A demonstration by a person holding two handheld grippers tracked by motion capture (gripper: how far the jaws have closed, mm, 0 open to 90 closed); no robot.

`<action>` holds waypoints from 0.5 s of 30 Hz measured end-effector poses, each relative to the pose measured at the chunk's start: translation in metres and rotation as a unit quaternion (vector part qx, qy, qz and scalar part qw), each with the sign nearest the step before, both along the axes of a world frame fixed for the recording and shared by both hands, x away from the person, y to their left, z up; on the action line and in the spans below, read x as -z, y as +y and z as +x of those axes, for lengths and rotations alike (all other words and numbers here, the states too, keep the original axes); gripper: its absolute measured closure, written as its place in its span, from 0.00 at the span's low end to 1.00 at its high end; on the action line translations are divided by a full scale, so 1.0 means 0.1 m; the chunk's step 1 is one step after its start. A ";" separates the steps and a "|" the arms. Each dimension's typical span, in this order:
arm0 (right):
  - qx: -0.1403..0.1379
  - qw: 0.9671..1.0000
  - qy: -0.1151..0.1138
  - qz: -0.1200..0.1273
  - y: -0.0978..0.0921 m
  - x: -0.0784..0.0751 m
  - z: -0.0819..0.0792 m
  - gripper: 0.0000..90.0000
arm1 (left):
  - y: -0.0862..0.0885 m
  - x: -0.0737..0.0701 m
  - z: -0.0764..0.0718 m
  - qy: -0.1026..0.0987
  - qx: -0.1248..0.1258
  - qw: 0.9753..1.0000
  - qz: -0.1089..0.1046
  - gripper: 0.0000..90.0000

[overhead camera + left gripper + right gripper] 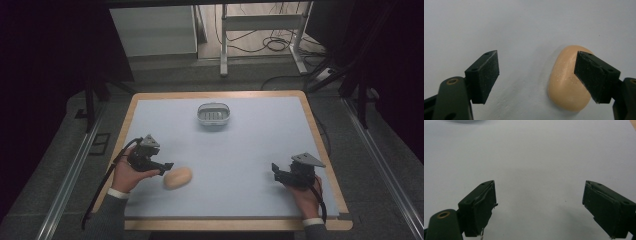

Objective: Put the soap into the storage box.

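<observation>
One bread roll [178, 177] lies at seven o'clock on the table [250, 145]; one basket [213, 114] at twelve; two grippers, left [167, 166] and right [274, 170], jaws spread, holding nothing.

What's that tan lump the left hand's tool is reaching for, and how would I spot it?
Start at the pale blue table top with its wooden edge. Near the front left, just right of the open left gripper, lies a smooth, rounded bread roll. It is the one tan thing there; the other object, a small grey basket, sits farther back.
</observation>
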State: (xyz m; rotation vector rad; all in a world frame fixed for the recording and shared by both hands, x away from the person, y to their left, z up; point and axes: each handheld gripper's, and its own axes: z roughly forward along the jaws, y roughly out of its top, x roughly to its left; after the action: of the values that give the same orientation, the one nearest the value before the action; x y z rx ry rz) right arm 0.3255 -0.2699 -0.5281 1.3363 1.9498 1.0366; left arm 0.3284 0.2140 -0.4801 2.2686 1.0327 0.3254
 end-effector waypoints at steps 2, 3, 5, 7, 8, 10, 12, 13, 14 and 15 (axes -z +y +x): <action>0.000 1.000 0.000 0.000 0.00 0.00 0.00 0.13 | -0.03 0.00 0.01 0.002 0.006 1.000 0.004 0.23; 0.000 1.000 0.000 0.000 0.00 0.00 0.00 0.13 | -0.05 0.01 0.01 0.003 0.008 1.000 0.006 0.23; 0.000 1.000 0.000 0.000 0.00 0.00 0.00 0.13 | -0.09 0.01 0.01 0.005 0.014 1.000 0.009 0.23; 0.001 1.000 0.000 -0.001 0.00 0.00 0.00 0.13 | -0.11 0.01 0.01 0.006 0.019 1.000 0.013 0.23; 0.001 1.000 0.000 -0.001 0.00 0.00 0.00 0.13 | -0.13 0.01 0.01 0.007 0.021 1.000 0.011 0.23; 0.001 1.000 0.000 0.000 0.00 0.00 0.00 0.13 | -0.15 0.01 0.01 0.012 0.028 1.000 0.009 0.23; 0.001 1.000 0.000 0.000 0.00 0.00 0.00 0.13 | -0.17 0.02 0.01 0.013 0.031 0.999 0.013 0.23; 0.001 1.000 0.000 0.000 0.00 0.00 0.00 0.13 | -0.18 0.02 0.00 0.014 0.033 0.999 0.014 0.23; 0.001 1.000 0.000 0.000 0.00 0.00 0.00 0.13 | -0.20 0.03 0.00 0.016 0.035 0.999 0.014 0.23; 0.002 1.000 0.000 -0.001 0.00 0.00 0.00 0.13 | -0.21 0.03 0.00 0.016 0.038 0.999 0.017 0.23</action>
State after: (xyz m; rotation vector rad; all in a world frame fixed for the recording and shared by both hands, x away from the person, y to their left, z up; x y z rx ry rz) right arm 0.3255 -0.2698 -0.5282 1.3384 1.9474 1.0331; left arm 0.3280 0.1934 -0.4832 2.3437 0.9609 0.2762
